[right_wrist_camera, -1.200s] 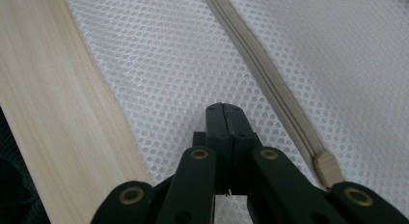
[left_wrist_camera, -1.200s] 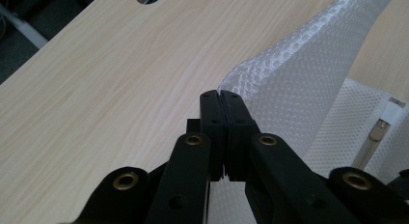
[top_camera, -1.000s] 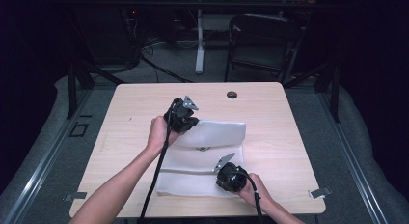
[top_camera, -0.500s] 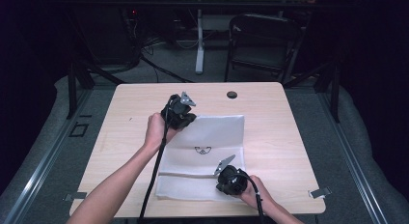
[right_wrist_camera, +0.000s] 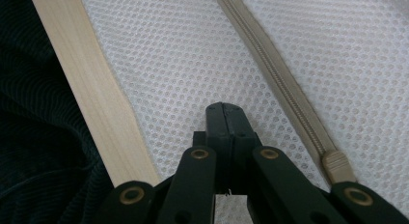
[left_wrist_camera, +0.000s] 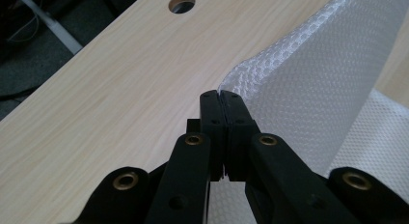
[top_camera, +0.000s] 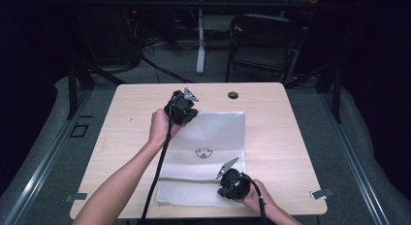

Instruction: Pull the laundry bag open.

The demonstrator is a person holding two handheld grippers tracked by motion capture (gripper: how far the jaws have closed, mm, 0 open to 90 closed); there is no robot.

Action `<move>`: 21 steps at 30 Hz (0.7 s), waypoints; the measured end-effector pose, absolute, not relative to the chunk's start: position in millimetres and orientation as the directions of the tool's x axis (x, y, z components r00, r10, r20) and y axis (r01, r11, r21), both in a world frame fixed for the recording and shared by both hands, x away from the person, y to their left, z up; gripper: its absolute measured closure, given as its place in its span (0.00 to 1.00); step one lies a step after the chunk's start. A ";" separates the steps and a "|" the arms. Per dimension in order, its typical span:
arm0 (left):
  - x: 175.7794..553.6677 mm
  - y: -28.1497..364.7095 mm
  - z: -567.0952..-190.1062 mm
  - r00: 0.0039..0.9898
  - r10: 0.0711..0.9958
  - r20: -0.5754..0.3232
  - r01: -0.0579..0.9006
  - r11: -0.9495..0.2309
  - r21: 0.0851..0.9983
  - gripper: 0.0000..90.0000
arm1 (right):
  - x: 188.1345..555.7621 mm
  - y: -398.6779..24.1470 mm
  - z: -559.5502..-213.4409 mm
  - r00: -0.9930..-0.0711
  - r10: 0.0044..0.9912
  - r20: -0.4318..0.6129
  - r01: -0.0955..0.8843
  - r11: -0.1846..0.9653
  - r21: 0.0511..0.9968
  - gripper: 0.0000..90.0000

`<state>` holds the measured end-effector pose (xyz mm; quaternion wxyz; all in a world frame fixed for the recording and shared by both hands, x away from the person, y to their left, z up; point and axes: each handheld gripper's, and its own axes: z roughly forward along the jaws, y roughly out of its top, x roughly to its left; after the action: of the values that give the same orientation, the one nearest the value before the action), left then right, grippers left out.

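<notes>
A white mesh bag [top_camera: 208, 133] lies spread flat on the wooden table [top_camera: 291, 133], a small dark print [top_camera: 204, 153] at its middle. My left gripper [top_camera: 184, 116] is at the bag's far left corner. In the left gripper view its jaws are shut on that corner [left_wrist_camera: 226, 91], and the mesh [left_wrist_camera: 313, 89] rises in a ridge from the tips. My right gripper [top_camera: 222, 190] sits over the bag's near right part. Its jaws [right_wrist_camera: 224, 108] are shut, with the tips on or just over the mesh [right_wrist_camera: 183, 55]. The beige zipper [right_wrist_camera: 279, 74] and its pull [right_wrist_camera: 337, 168] lie just beside them.
A round cable hole [top_camera: 233, 95] is in the table's far side, also in the left gripper view [left_wrist_camera: 182, 2]. The table's near edge [right_wrist_camera: 91, 98] runs close by the right gripper. A black chair [top_camera: 261, 40] and a desk leg stand beyond the table.
The left gripper has drawn the bag's far left corner away from the person. The curled far part of the bag now lies stretched flat. The right gripper has stayed in place.
</notes>
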<state>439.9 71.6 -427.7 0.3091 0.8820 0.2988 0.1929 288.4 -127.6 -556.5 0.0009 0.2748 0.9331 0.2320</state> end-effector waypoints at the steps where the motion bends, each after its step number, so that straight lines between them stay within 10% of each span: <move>1: 441.9 70.6 -429.1 0.743 0.651 0.155 0.409 -0.625 0.665 0.99 | 288.1 -127.4 -556.9 -0.847 0.516 0.129 0.515 0.737 0.437 1.00; 21: 490.5 56.9 -461.0 0.669 0.733 0.123 0.486 -0.557 0.673 0.85 | 290.1 -128.7 -557.2 -0.840 0.523 0.146 0.527 0.720 0.452 0.96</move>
<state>490.5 56.9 -461.0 0.3095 0.8595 0.3546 0.1992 290.1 -128.7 -557.2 -0.0039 0.2831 0.9273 0.2448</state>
